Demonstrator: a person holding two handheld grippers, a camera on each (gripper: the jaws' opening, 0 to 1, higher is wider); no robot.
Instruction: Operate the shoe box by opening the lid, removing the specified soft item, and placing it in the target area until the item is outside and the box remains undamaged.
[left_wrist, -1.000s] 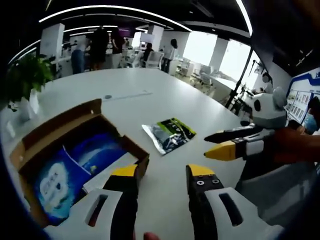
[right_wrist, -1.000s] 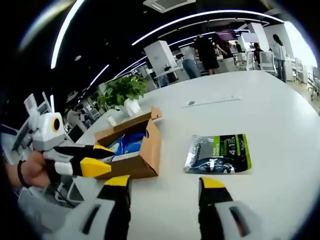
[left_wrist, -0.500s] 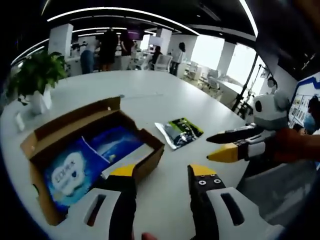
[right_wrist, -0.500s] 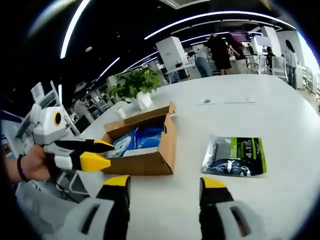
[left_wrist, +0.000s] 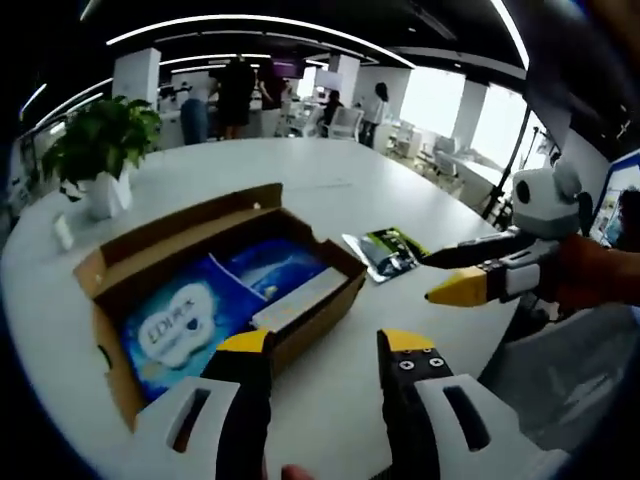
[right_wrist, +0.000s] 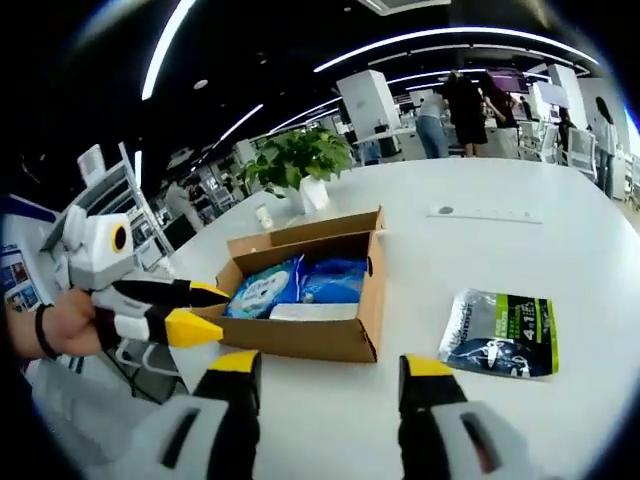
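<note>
An open brown cardboard shoe box (left_wrist: 300, 318) (right_wrist: 300, 338) lies on the white table, its lid folded back. Inside lie blue soft packs (left_wrist: 190, 320) (right_wrist: 262, 287). A green and black pouch (left_wrist: 388, 250) (right_wrist: 503, 322) lies flat on the table beside the box. My left gripper (left_wrist: 318, 345) hovers open just in front of the box's near corner, with nothing between its yellow-tipped fingers. It appears again, open, as the left gripper (right_wrist: 205, 308) held in a hand at the left of the right gripper view. My right gripper (right_wrist: 333, 366) (left_wrist: 455, 278) is open and empty, near the box's front wall.
A potted plant (left_wrist: 100, 150) (right_wrist: 300, 160) and a small white cup (right_wrist: 263, 215) stand at the table's far side behind the box. A thin white strip (right_wrist: 485, 214) lies farther out on the table. People and office chairs are in the background.
Both cameras have swung toward the box, so it now sits more central in each view. The box, packs and pouch lie as before. Both grippers stay open.
</note>
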